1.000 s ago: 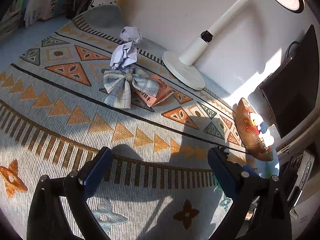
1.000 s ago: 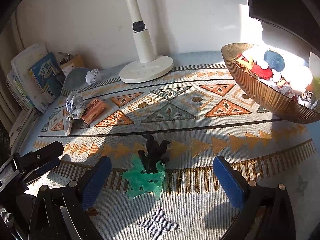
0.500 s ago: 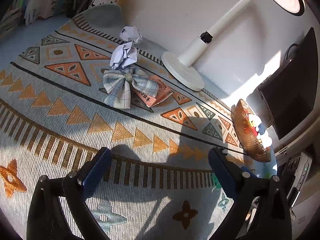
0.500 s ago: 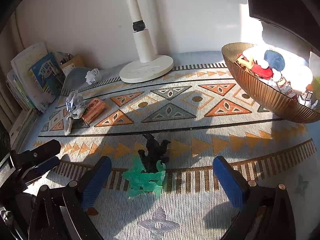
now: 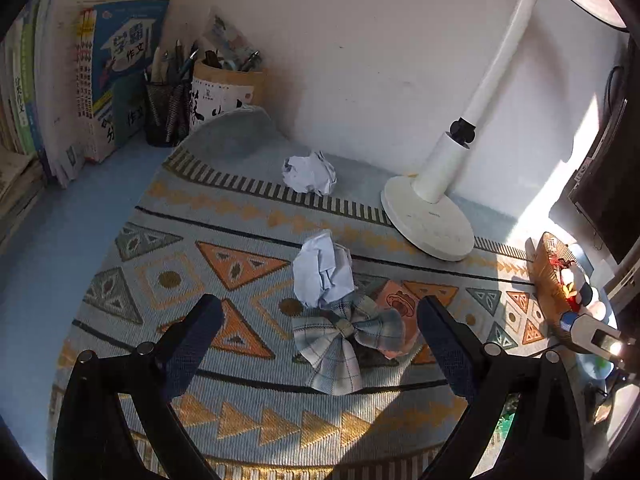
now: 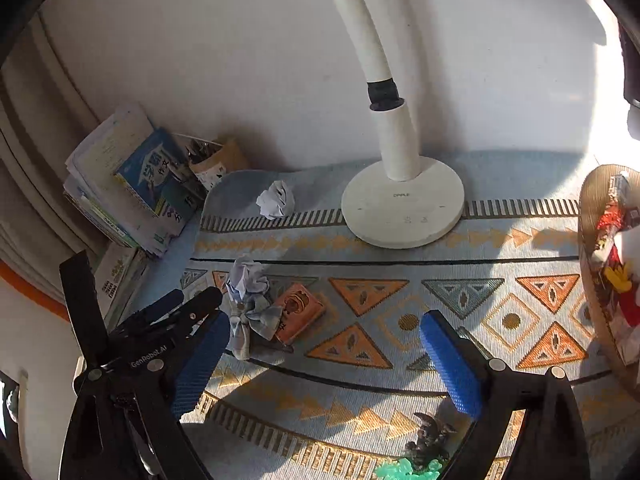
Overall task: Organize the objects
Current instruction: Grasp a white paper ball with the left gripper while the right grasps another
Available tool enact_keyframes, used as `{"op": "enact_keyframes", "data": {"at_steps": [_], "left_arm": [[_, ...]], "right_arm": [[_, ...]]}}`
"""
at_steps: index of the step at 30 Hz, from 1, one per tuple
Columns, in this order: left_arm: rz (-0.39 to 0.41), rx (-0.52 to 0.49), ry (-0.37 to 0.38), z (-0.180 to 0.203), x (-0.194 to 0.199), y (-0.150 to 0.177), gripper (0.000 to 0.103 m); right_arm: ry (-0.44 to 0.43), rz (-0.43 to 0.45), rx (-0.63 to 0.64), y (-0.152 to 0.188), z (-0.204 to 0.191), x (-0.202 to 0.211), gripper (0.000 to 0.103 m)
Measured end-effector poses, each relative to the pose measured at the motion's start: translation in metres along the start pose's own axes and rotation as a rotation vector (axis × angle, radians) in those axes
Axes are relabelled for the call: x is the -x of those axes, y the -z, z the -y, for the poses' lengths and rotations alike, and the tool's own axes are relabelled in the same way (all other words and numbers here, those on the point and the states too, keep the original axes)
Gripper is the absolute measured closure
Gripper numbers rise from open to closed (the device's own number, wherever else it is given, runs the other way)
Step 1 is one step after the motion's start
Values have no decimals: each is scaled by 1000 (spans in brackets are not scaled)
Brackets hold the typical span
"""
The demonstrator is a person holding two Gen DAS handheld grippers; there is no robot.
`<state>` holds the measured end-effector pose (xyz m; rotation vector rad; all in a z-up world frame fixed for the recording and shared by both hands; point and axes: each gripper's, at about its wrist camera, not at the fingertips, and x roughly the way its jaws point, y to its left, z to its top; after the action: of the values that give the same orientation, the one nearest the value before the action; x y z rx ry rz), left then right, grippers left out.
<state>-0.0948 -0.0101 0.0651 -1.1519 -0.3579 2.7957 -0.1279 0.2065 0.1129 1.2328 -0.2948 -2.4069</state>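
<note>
A plaid bow lies on the patterned mat, between the fingers of my open, empty left gripper. A crumpled paper ball touches the bow's far side, and an orange packet lies partly under it. A second paper ball sits near the wall. In the right wrist view, my right gripper is open and empty above the mat; the bow, the orange packet and the left gripper lie at its left. A black and a green toy lie near the lower edge.
A white lamp base stands by the wall. A ribbed brown bowl of toys is at the right. Books and pen holders stand at the back left. A dark monitor is at the far right.
My left gripper has moved forward over the bow, which now lies between its fingers. My right gripper has moved forward and left, past the black and green toys. Both stay open.
</note>
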Motion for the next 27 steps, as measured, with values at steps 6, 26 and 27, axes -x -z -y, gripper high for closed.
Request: {"op": "enact_keyframes", "data": {"at_steps": [6, 26, 27], "left_arm": [[-32, -48, 50, -1, -50, -17, 6], [-46, 25, 168, -22, -61, -14, 68], [-39, 22, 171, -21, -59, -13, 68]], "right_arm": [[-64, -224, 3, -72, -29, -117, 25], [78, -232, 106, -96, -71, -205, 60], [69, -230, 100, -93, -71, -194, 60]]}}
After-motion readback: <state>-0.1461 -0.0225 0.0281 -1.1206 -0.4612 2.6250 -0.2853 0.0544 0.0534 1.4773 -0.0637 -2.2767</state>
